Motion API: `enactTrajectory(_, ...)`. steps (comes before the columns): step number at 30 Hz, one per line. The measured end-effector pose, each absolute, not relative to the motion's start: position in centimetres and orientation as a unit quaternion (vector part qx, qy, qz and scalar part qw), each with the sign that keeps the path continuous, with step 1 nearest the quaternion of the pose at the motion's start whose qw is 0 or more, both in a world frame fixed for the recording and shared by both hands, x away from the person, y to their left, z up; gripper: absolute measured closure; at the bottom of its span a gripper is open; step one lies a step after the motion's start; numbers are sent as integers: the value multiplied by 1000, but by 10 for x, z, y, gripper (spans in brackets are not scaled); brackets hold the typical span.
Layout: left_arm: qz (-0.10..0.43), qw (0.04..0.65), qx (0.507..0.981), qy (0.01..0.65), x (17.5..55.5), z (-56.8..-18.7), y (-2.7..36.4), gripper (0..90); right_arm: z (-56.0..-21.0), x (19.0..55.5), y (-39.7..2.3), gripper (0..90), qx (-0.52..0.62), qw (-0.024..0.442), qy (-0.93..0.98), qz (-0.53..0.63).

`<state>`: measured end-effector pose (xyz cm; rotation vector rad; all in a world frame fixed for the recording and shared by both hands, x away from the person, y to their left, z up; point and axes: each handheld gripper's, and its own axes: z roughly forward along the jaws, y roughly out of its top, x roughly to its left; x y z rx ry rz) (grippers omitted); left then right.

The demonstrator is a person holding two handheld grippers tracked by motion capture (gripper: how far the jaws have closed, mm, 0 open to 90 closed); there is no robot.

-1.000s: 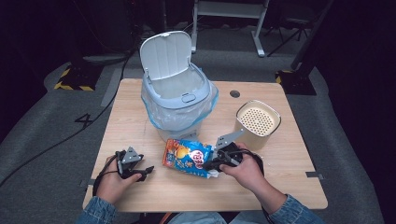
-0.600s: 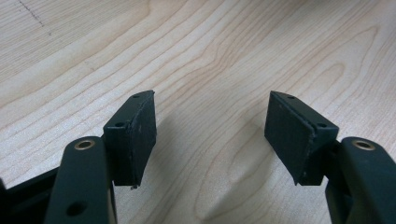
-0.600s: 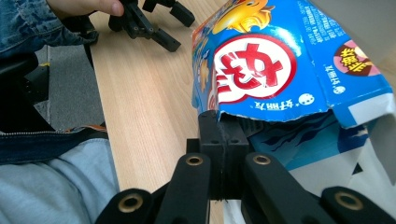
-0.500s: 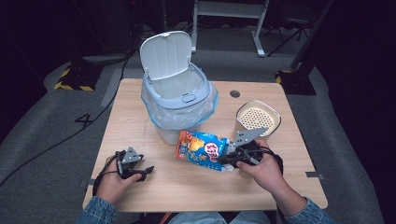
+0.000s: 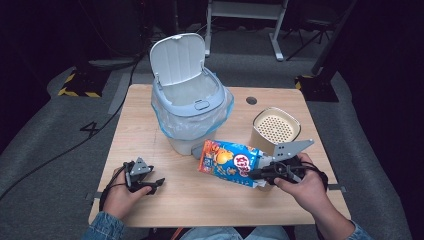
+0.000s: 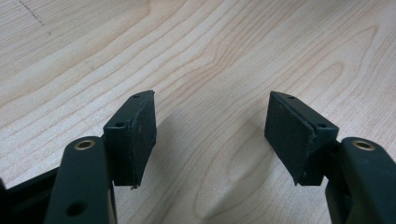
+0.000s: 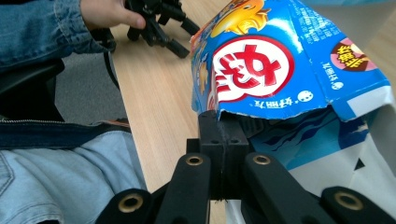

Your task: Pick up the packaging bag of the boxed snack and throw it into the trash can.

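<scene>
- Step in hand, I judge: the right gripper point(image 5: 260, 175), clamped on the snack bag point(image 5: 230, 162) by its torn end, carries it above the worktop point(image 5: 200, 205) toward the open bin point(image 5: 192, 107).
- Next: lift over the rim, then release.
- Left gripper point(image 5: 150, 184) rests wide open and empty (bin's inside hard to see).

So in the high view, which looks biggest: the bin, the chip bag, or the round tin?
1. Bin, clearly the biggest.
2. Chip bag and tin look about alike; the bag is lifted nearer the camera, so I won't rank them.
</scene>
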<state>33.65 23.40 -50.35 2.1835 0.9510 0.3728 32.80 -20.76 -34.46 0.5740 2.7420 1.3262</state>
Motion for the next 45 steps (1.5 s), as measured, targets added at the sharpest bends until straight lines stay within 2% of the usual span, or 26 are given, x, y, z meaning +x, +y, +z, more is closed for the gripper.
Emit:
enactTrajectory(29,145,357,846,369,336,-504,234,345,-251,346,-224,900,159,61,845,508)
enactTrajectory(35,146,356,846,368,336,-504,234,345,-231,366,-214,900,168,77,834,520)
enactTrajectory(45,146,356,846,369,335,-504,233,346,-225,411,-176,900,186,67,826,528)
